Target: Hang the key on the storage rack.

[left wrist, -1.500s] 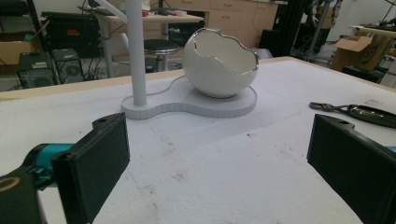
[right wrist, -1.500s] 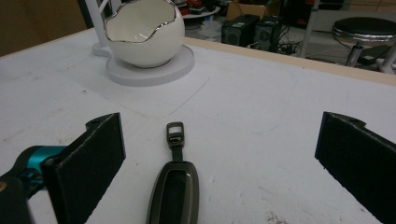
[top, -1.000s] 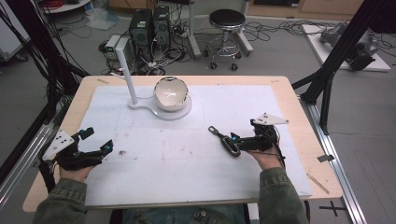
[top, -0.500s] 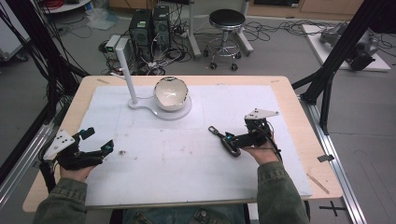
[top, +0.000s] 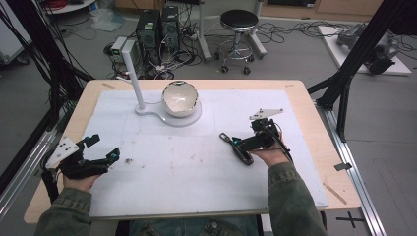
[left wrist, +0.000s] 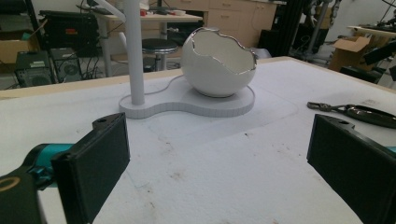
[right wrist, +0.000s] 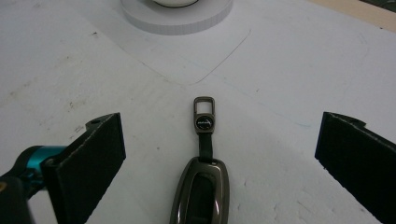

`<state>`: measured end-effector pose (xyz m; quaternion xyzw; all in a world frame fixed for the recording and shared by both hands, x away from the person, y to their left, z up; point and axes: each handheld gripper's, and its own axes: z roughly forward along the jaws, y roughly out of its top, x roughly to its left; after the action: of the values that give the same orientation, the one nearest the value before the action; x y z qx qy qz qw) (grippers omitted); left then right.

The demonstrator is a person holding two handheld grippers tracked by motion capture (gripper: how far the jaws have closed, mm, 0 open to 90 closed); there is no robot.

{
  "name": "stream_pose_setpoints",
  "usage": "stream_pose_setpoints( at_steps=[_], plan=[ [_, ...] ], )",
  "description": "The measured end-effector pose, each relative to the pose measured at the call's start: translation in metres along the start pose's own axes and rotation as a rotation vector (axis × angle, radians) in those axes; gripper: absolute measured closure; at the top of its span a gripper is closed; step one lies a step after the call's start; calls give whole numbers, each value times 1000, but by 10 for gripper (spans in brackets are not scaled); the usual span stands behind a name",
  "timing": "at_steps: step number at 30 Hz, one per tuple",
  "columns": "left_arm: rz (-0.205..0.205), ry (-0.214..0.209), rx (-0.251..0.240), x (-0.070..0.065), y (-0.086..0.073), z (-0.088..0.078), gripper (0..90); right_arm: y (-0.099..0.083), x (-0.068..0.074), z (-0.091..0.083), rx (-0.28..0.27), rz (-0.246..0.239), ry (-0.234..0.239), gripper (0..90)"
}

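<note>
A dark metallic key fob (top: 227, 139) with a strap and clip lies flat on the white mat (top: 196, 172), right of centre. My right gripper (top: 244, 144) is low over its near end and open. In the right gripper view the fob (right wrist: 201, 186) lies between the two black jaws (right wrist: 223, 154), touching neither. A white egg-shaped bowl (top: 180, 98) with a jagged rim sits on a white base with an upright post (top: 135, 78). My left gripper (top: 104, 147) rests open near the mat's left edge, with nothing between its jaws (left wrist: 219, 163). The left gripper view has the bowl (left wrist: 217, 63) ahead and the fob (left wrist: 359, 112) at far right.
The mat covers most of a wooden table (top: 314, 132). The base (right wrist: 177, 18) of the bowl stand lies just beyond the fob in the right gripper view. A stool (top: 238, 29) and computer boxes (top: 155, 29) stand on the floor behind the table.
My right gripper has moved left and slightly away from the person, so that it now straddles the key fob's near end. The left gripper, bowl and fob have stayed put.
</note>
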<state>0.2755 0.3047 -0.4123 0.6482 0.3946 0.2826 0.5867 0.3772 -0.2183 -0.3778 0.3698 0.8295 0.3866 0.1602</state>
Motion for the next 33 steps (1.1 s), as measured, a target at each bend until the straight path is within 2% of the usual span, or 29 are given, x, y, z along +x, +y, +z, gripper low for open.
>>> stream_pose_setpoints(
  at_steps=[5, 10, 16, 21, 33],
  plan=[
    [1, -1, 3, 0, 0, 0, 62, 5, 1, 7, 33, -11, 14, 6],
    [-1, -12, 13, 0, -1, 1, 62, 5, -1, 15, 76, 7, 22, 6],
    [-1, -10, 10, 0, 0, 1, 62, 6, -7, 22, 94, 31, 29, 6],
    [-2, -10, 10, 0, 0, 1, 62, 5, -9, 28, 131, 42, 36, 6],
    [0, -11, 10, 1, 0, 1, 62, 22, -3, 48, 264, -8, 50, 7]
  ],
)
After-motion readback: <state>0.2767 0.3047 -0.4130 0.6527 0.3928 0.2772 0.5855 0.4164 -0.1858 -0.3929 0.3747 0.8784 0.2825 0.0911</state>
